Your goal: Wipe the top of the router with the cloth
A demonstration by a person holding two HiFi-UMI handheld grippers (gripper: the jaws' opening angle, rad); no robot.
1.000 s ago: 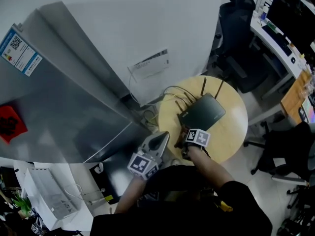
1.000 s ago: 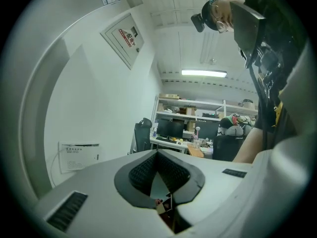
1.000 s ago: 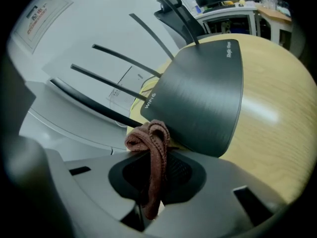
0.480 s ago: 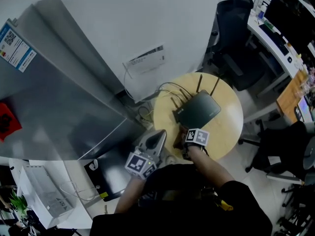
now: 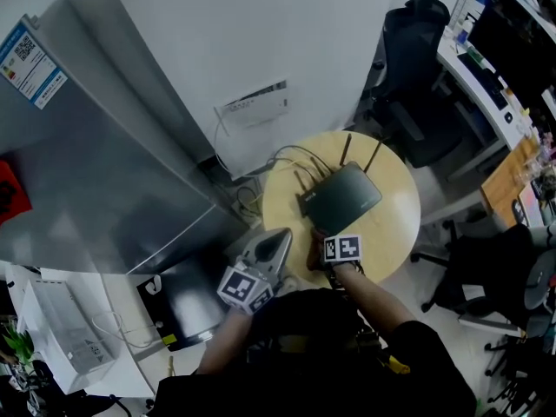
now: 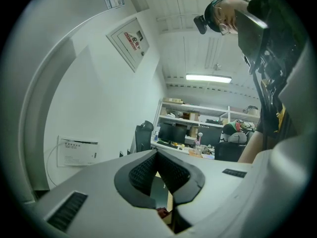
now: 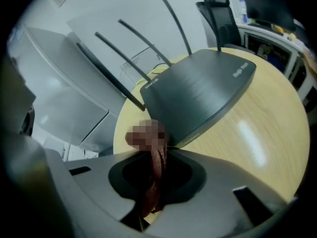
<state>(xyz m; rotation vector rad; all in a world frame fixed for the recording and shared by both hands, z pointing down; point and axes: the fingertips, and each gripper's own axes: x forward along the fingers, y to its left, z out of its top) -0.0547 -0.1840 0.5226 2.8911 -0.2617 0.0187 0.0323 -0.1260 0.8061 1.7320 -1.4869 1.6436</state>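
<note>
A dark router (image 5: 340,200) with several thin antennas lies on a round wooden table (image 5: 391,224). My right gripper (image 5: 320,241) is at the router's near left edge, shut on a reddish-brown cloth (image 5: 314,252). In the right gripper view the cloth (image 7: 154,175) hangs pinched between the jaws, just short of the router (image 7: 198,95) on the table (image 7: 257,143). My left gripper (image 5: 280,240) is held off the table's left edge, away from the router. In its own view the left gripper (image 6: 157,156) is shut with nothing in it and points out into the room.
Cables (image 5: 261,194) trail off the table's far left side toward a white wall box (image 5: 252,107). A grey cabinet (image 5: 95,172) fills the left. An office chair (image 5: 417,42) and a desk with monitors (image 5: 499,55) stand at the back right; another dark chair (image 5: 486,272) is at right.
The head view has drifted, so the table sits a little further left in it. Both grippers keep much the same place by the router; the right stays shut on the cloth.
</note>
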